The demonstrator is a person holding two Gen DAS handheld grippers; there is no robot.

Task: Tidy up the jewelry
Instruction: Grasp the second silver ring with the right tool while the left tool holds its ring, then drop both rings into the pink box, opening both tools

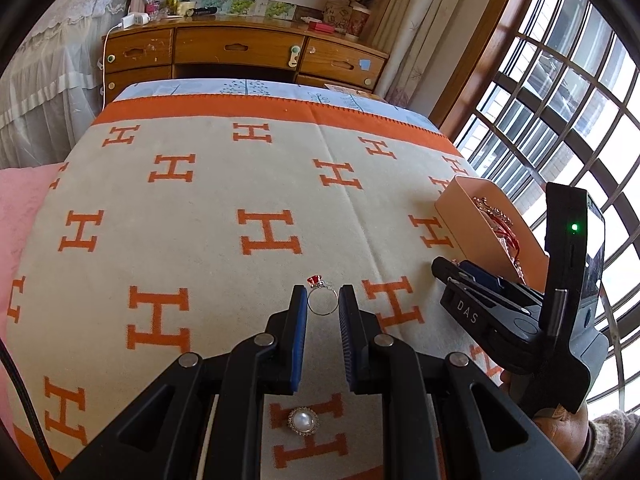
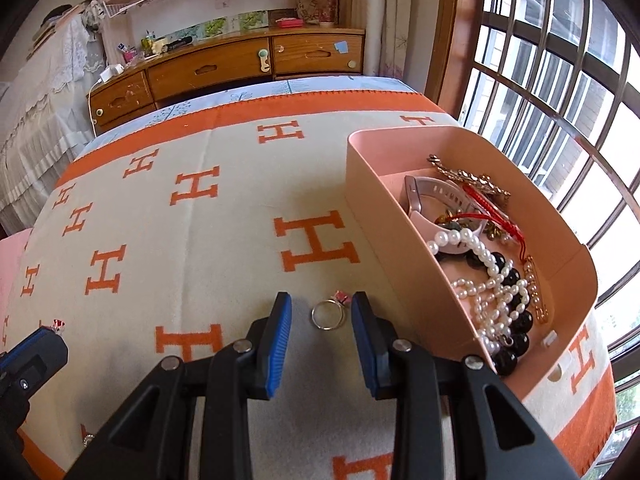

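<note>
My left gripper (image 1: 323, 307) is shut on a silver ring with a red stone (image 1: 322, 300), its band pinched between the blue pads just over the orange H-patterned blanket (image 1: 208, 184). The right wrist view shows that gripper (image 2: 40, 340) at the lower left, the red stone (image 2: 59, 325) at its tip. My right gripper (image 2: 321, 312) stands open around a silver ring with a pink stone (image 2: 328, 315) that lies on the blanket, close to the right pad. Beside it is the pink box (image 2: 384, 216) of pearls, black beads, a watch and chains. A pearl brooch (image 1: 303, 421) lies under the left gripper.
The pink box (image 1: 464, 216) sits at the blanket's right edge, by the barred window (image 1: 560, 100). My right gripper (image 1: 444, 276) and the person's hand (image 1: 560, 428) fill the lower right. A wooden desk with drawers (image 1: 240, 48) stands beyond the bed. A pink pillow (image 1: 24, 208) lies at the left.
</note>
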